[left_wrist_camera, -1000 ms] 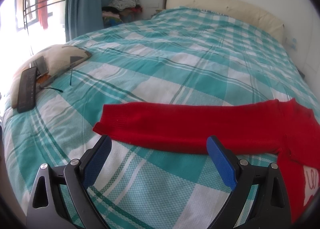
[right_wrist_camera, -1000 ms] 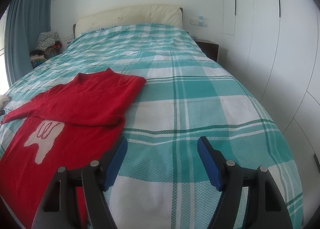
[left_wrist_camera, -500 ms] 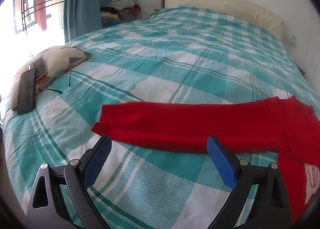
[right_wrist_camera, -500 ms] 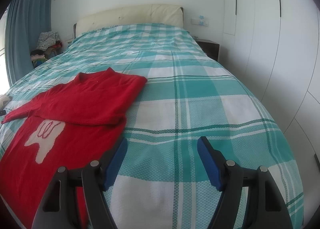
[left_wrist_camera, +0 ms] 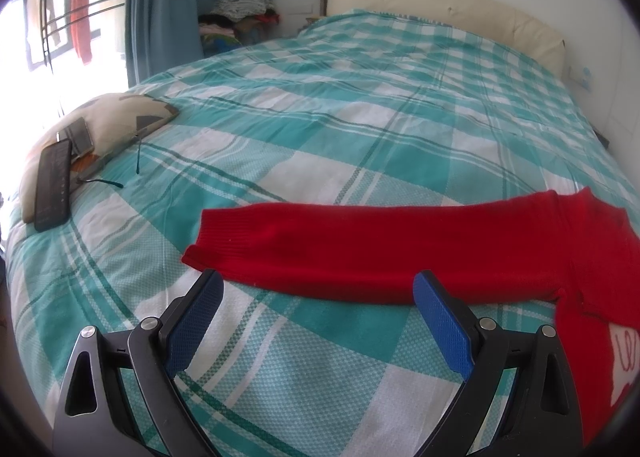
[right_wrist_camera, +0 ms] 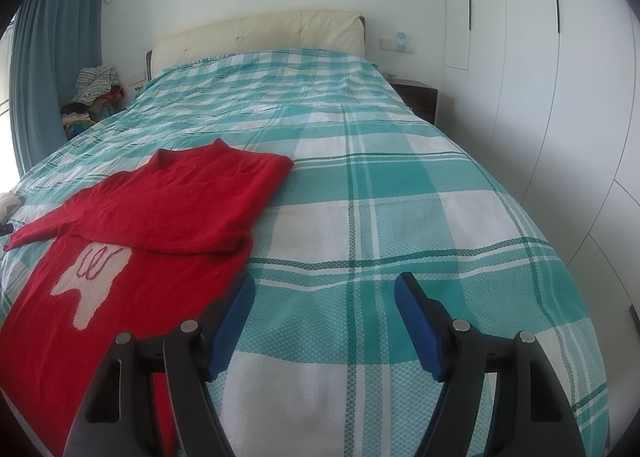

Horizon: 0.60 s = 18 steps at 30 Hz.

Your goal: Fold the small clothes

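L+R tools (left_wrist_camera: 318,289) (right_wrist_camera: 324,293) unclenched, empty; red sweater (right_wrist_camera: 168,209) sleeve just beyond L, body beside R.

Knitted red sweater (left_wrist_camera: 400,253) (matt), woven checked bedspread (left_wrist_camera: 360,137)

The sweater (right_wrist_camera: 160,217) lies on the bed (right_wrist_camera: 400,185) ahead and left of the right gripper (right_wrist_camera: 324,293); its sleeve (left_wrist_camera: 360,249) stretches just ahead of the left gripper (left_wrist_camera: 318,289), with a cushion (left_wrist_camera: 108,125) far left

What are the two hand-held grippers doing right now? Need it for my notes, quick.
Left hand-held gripper: open, holding nothing, over the red sweater sleeve.
Right hand-held gripper: open, holding nothing.
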### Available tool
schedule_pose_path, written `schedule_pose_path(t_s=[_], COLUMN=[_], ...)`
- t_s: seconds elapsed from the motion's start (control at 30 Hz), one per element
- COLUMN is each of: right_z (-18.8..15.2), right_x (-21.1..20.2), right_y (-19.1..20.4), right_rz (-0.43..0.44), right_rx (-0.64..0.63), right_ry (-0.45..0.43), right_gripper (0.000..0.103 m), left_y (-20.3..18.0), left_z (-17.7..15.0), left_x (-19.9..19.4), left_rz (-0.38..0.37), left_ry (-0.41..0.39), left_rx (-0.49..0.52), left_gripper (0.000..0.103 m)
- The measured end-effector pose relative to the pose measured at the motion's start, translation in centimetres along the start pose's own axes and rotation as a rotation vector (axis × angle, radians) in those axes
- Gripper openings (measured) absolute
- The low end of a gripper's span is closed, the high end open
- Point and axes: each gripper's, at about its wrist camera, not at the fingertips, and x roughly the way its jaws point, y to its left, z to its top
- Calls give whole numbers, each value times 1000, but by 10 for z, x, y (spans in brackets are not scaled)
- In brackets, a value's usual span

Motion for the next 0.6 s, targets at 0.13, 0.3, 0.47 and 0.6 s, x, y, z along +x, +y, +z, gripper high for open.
schedule_pose_path(t_s=[0.13, 0.3, 0.47, 0.6], right_z=[0, 1, 1, 0], right_x=[-1, -1, -1, -1], right_y=[-1, -3, -3, -3], right_rz=[0, 2, 2, 2], right_rx=[6, 14, 14, 12], right_ry=[-1, 0, 0, 1], right_gripper=[72, 72, 72, 72], left_y=[0, 0, -4, -7], left_z=[0, 0, -1, -3], left_x=[0, 0, 3, 3], left_rz=[0, 0, -4, -5], left_ry=[1, 1, 17, 24], left_rx=[0, 1, 11, 27], left_gripper=[97, 97, 97, 97])
